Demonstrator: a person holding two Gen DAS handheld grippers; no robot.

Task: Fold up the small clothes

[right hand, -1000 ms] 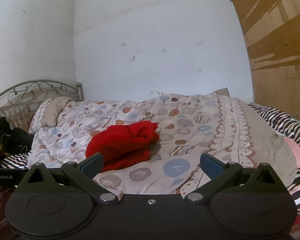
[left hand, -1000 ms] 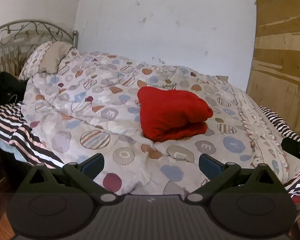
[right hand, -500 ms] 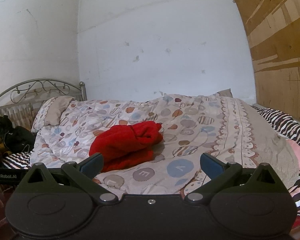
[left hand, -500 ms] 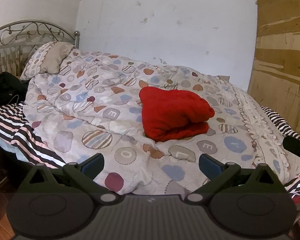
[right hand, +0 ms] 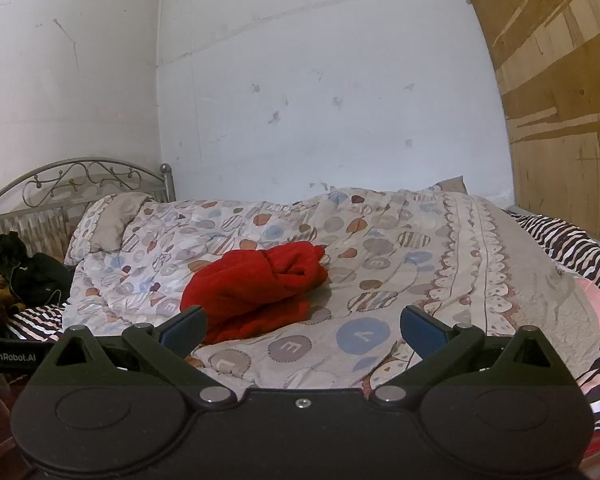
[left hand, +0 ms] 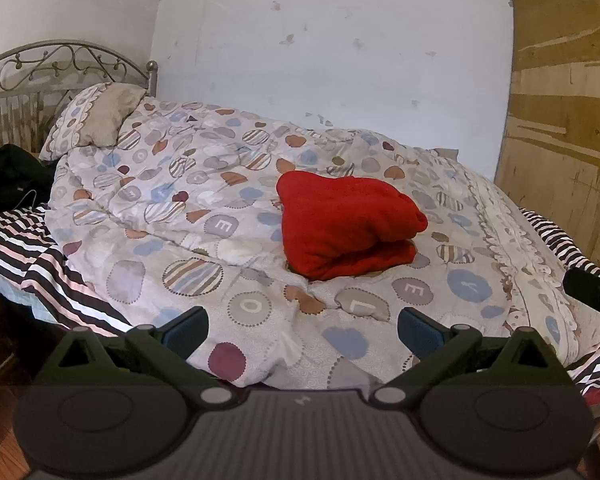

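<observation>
Both grippers, left (left hand: pixel 302 326) and right (right hand: pixel 302 324), stay spread, empty, now farther from the folded red garment (left hand: pixel 346 224).

A folded red garment (left hand: pixel 348 222) (fleecy, bundled) lies mid-bed on the spotted quilt (left hand: pixel 204 216) covering the striped sheet (left hand: pixel 28 248).

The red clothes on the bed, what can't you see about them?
- Red garment: folded over in both views, so its type is hidden.
- Its underside: pressed into the patterned duvet.
- Its near edge: the right wrist view's left finger covers it.
- Pink item: cut off at the right edge.
</observation>
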